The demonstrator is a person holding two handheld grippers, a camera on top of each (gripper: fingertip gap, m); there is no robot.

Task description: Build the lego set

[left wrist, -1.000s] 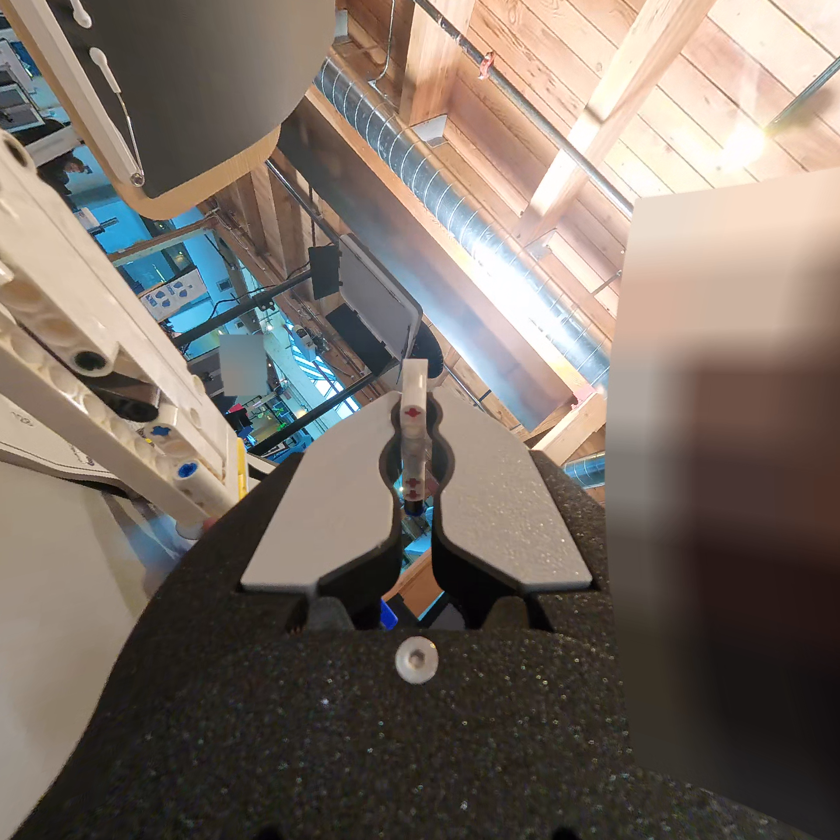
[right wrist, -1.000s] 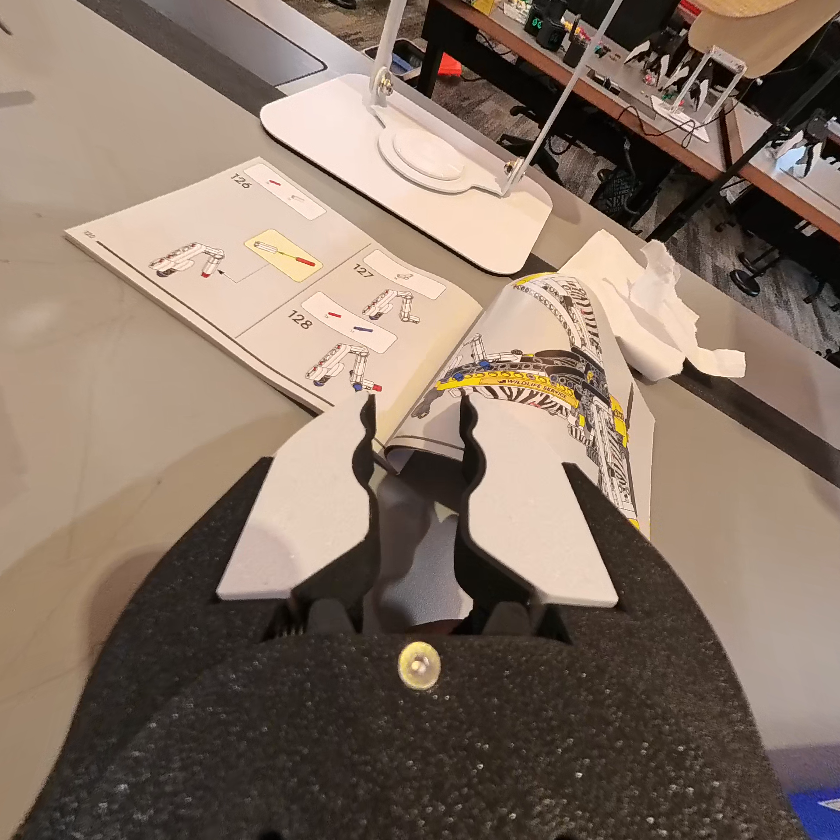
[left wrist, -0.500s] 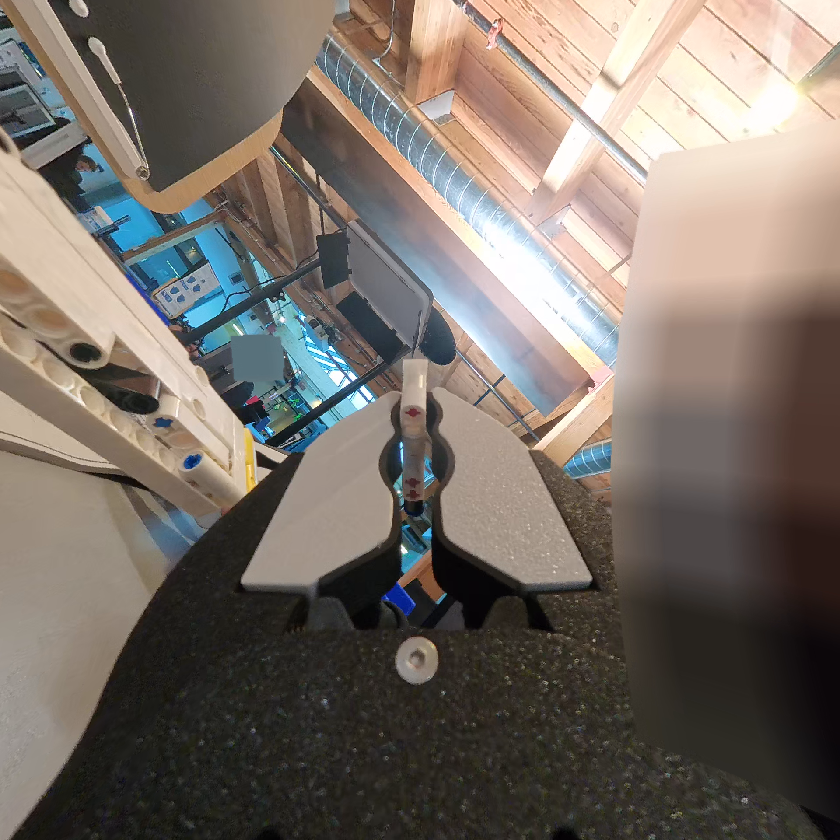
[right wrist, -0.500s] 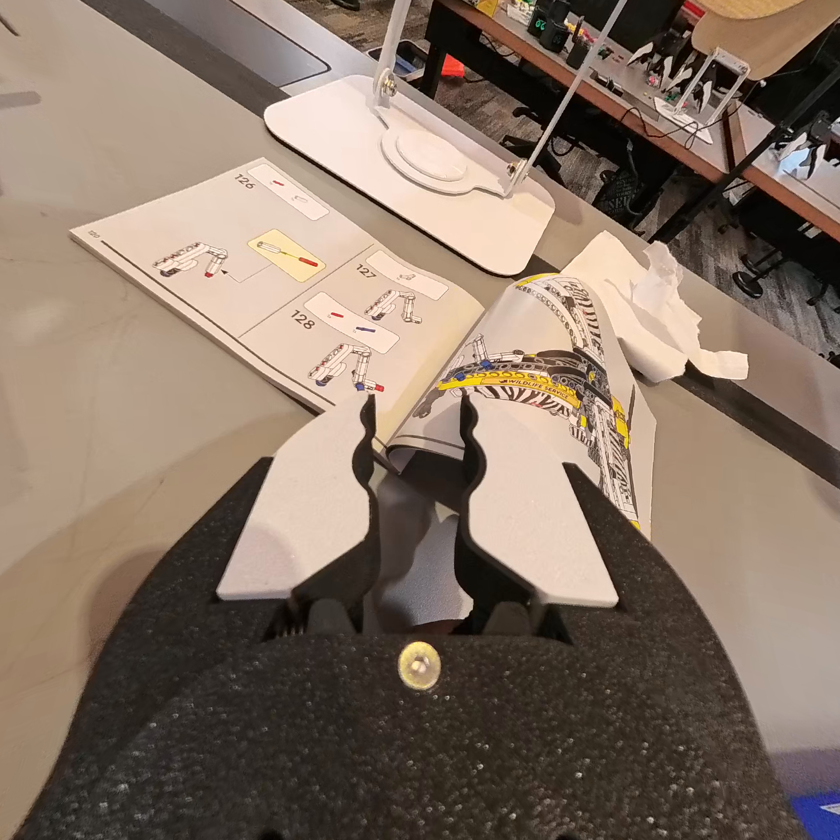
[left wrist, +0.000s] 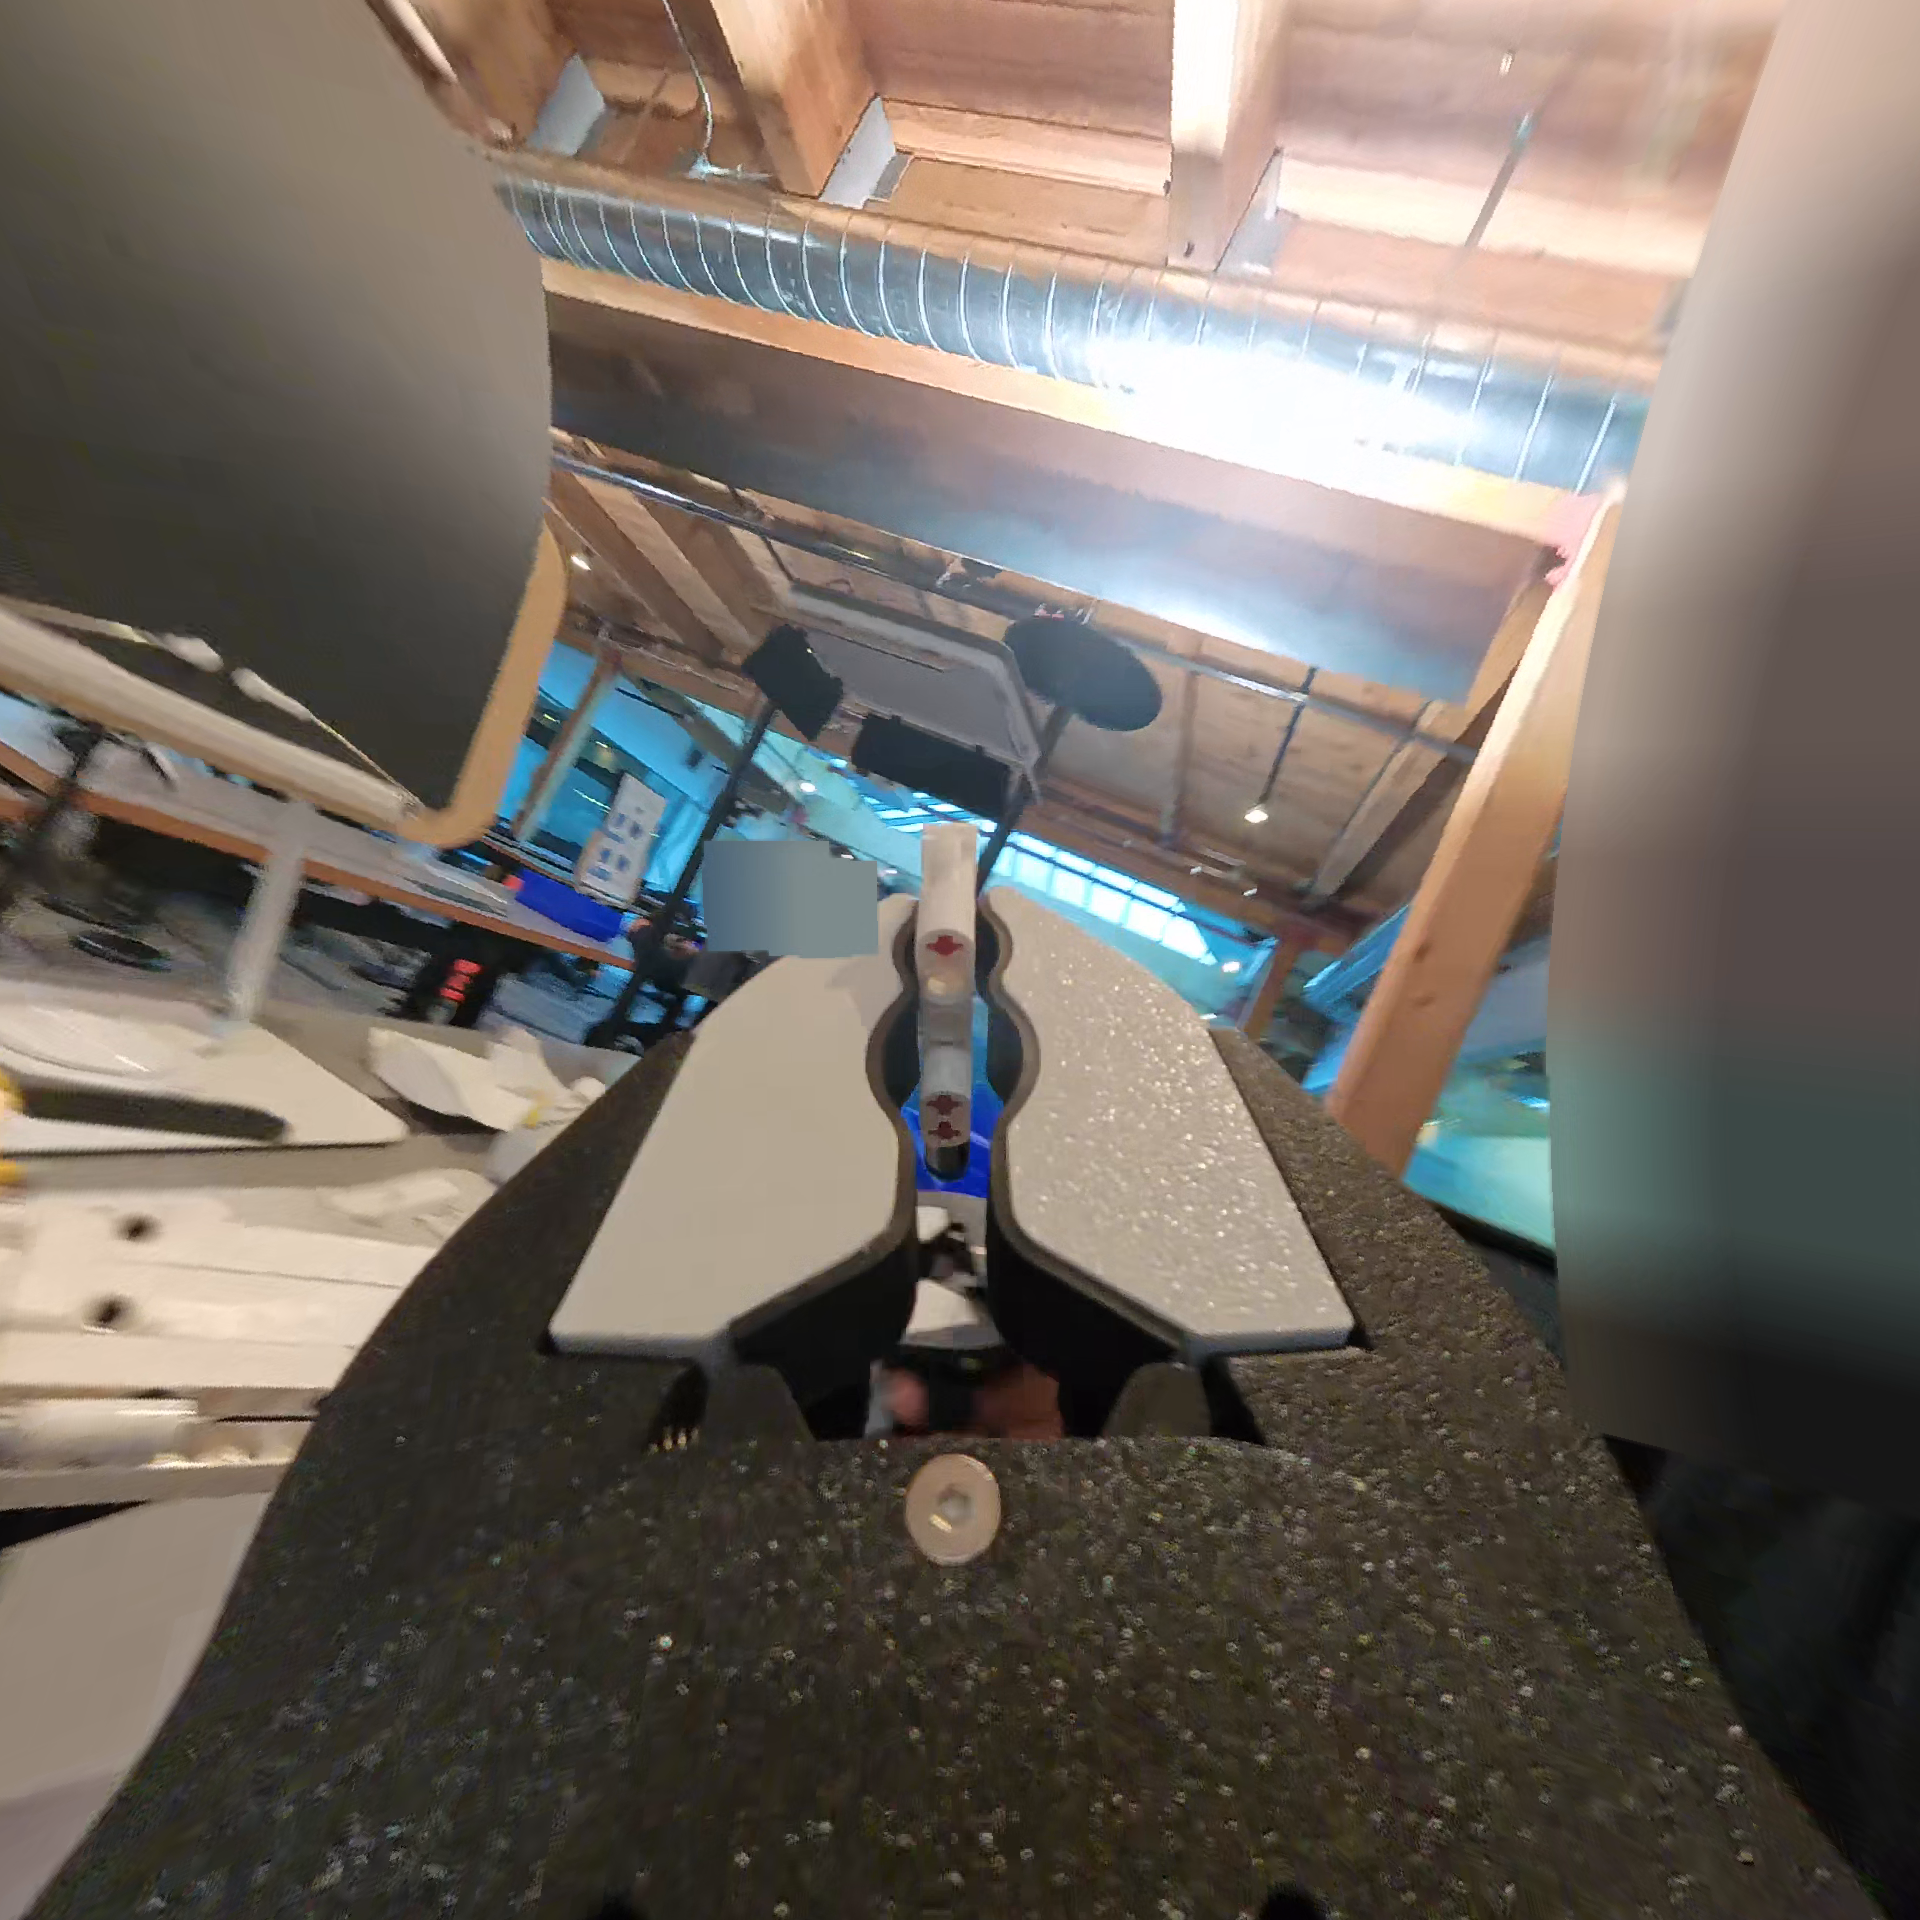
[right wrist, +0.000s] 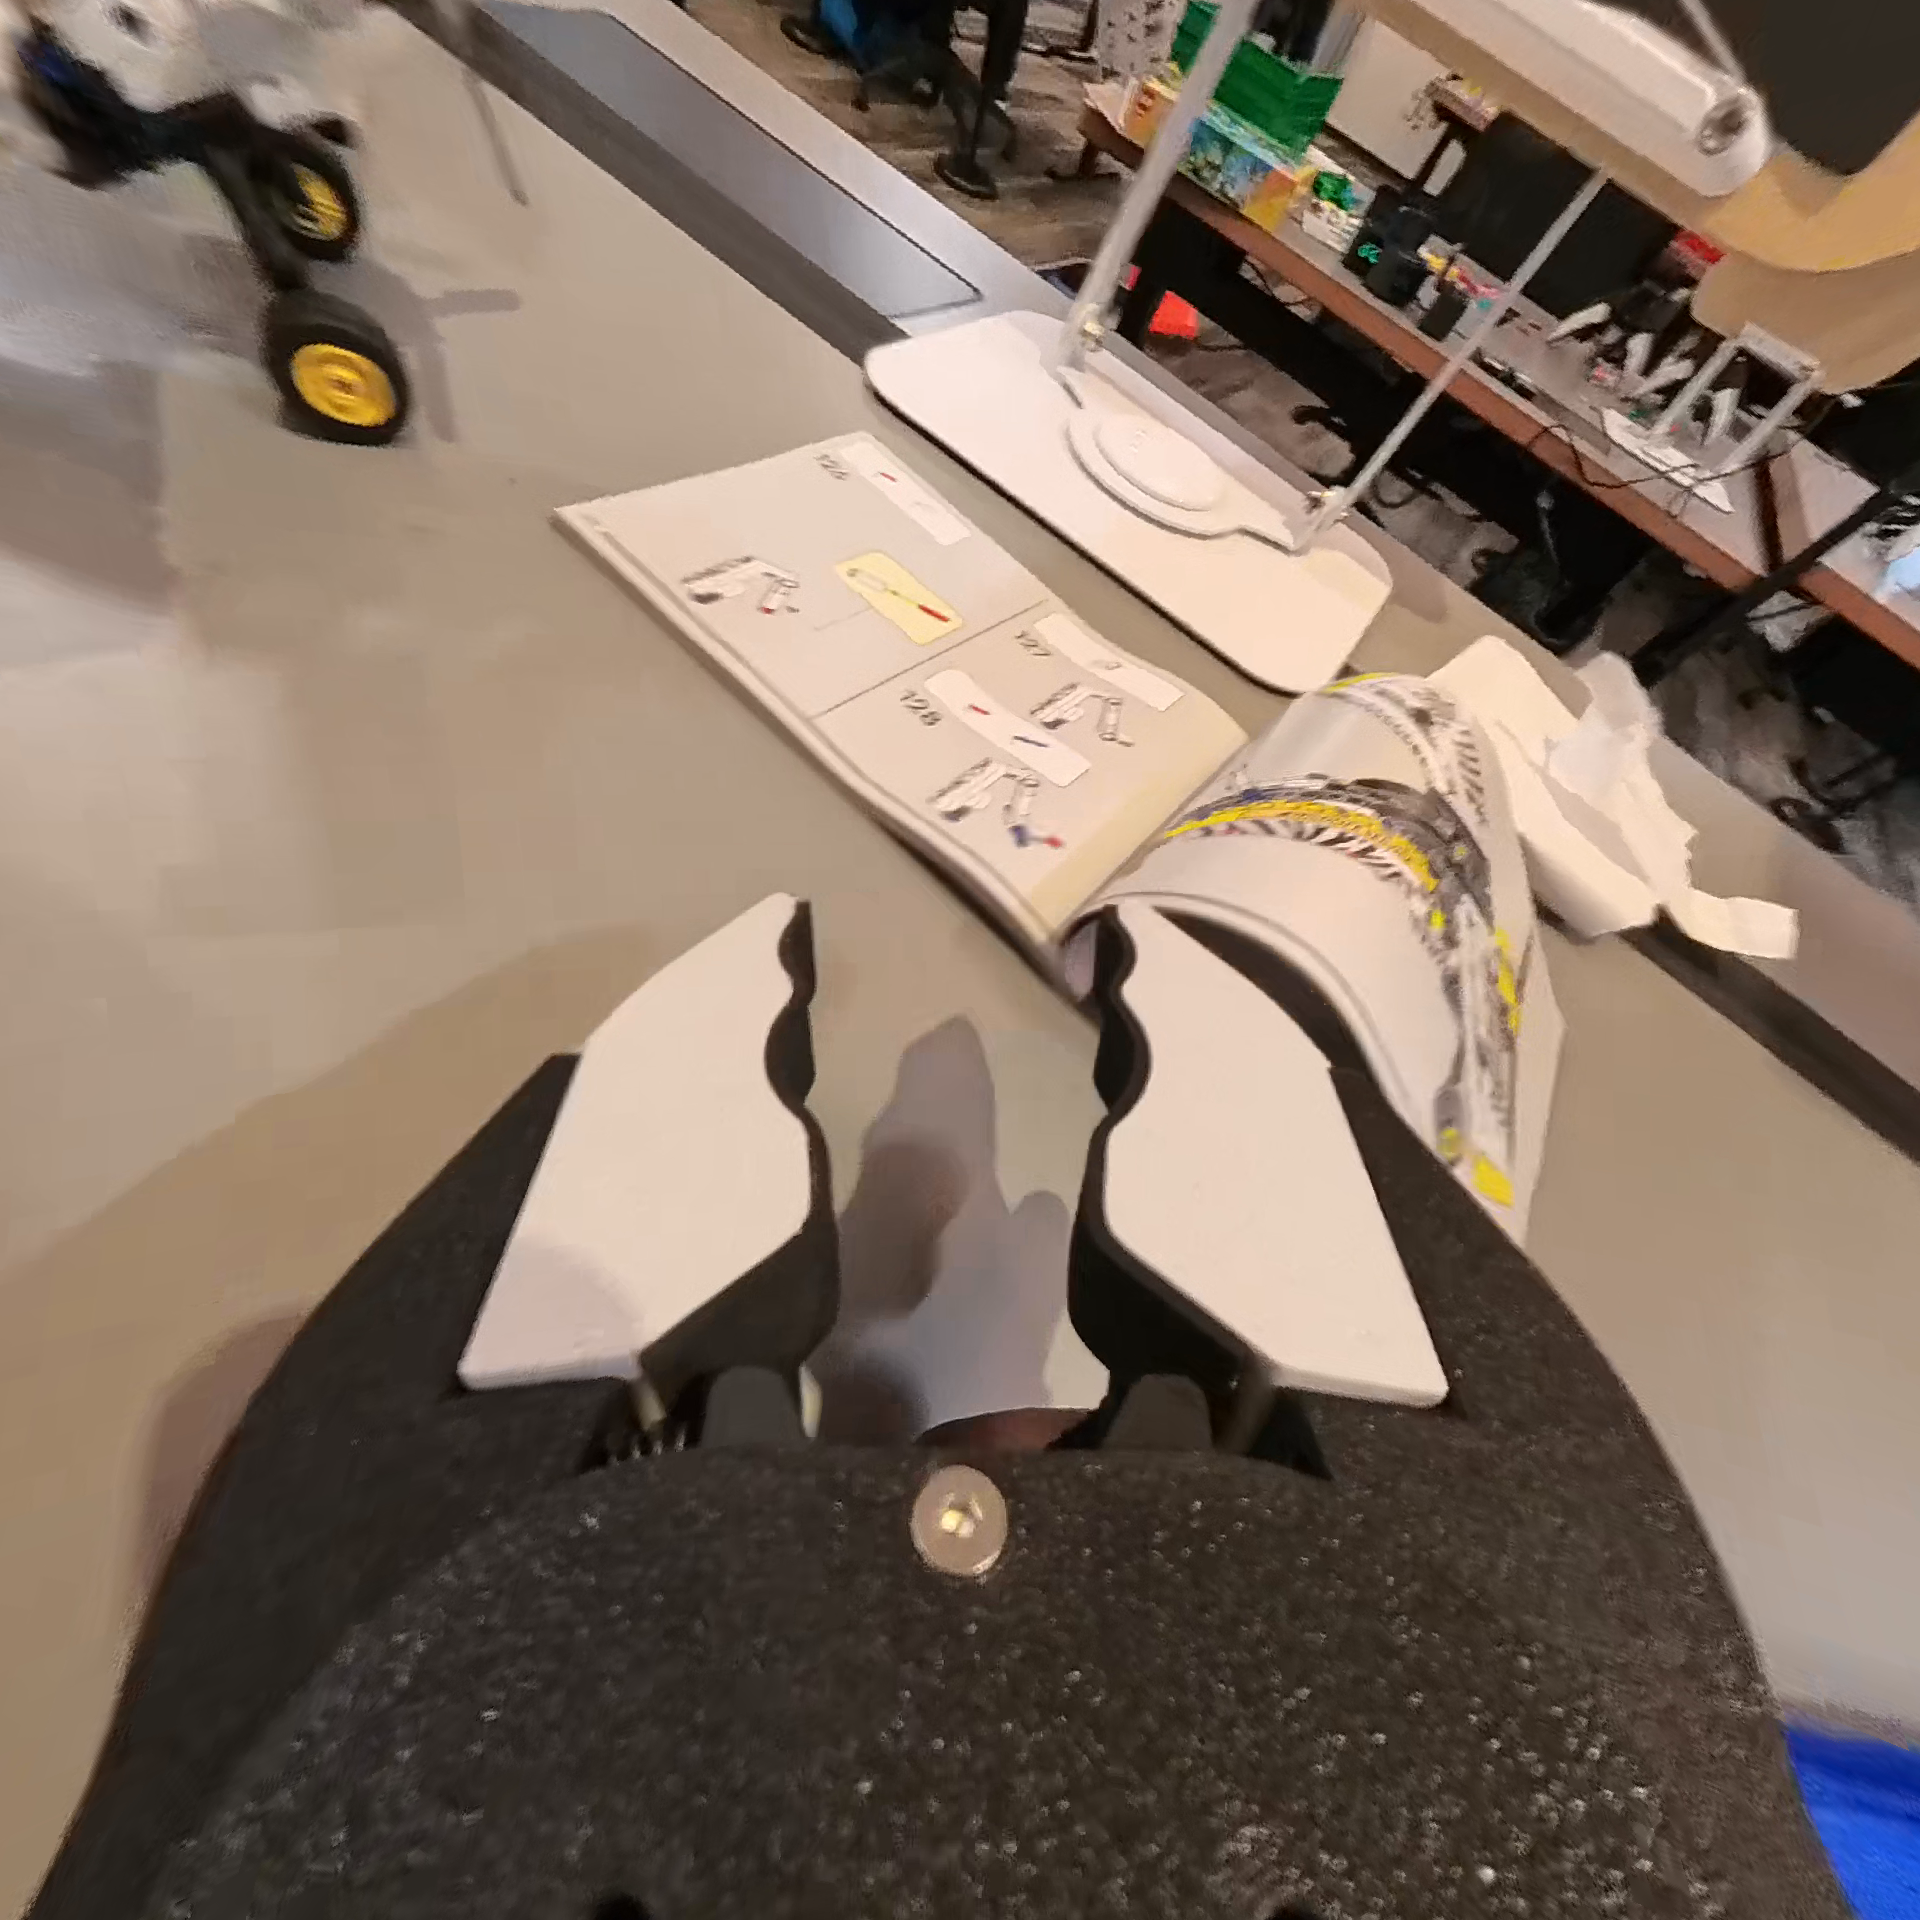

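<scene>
Currently two separate states.

At the left gripper (left wrist: 945, 935): jaws nearly together, clamped on a slim white beam piece (left wrist: 947, 883) with red cross marks. Both fingers (left wrist: 1143, 1122) pressed against its sides. Piece upright in the notch and poking out past the tips toward 12 o'clock. Pointed up and outward, at the wooden ceiling and silver duct (left wrist: 1039, 301). Blurred white beam assembly (left wrist: 156, 1278) at 9 o'clock, well apart from the tips. Crumpled paper (left wrist: 468, 1070) on the table just past it.

At the right gripper (right wrist: 951, 935): jaws wide apart, with only bare grey table (right wrist: 312, 831) between the pads. Nothing gripped. Hovering low over the table and angled down. Open instruction booklet (right wrist: 883, 623) at 12 to 1 o'clock, its near corner just beside the right fingertip; cannot tell whether touching. Curled-up page (right wrist: 1403, 883) arching behind that finger at 2 o'clock. White lamp base (right wrist: 1143, 499) beyond the booklet at 1 o'clock. Torn white paper (right wrist: 1610, 810) at 2 o'clock near the table edge. Toy vehicle with yellow wheels (right wrist: 332, 374) at 10 o'clock, blurred and well apart from the gripper.
</scene>
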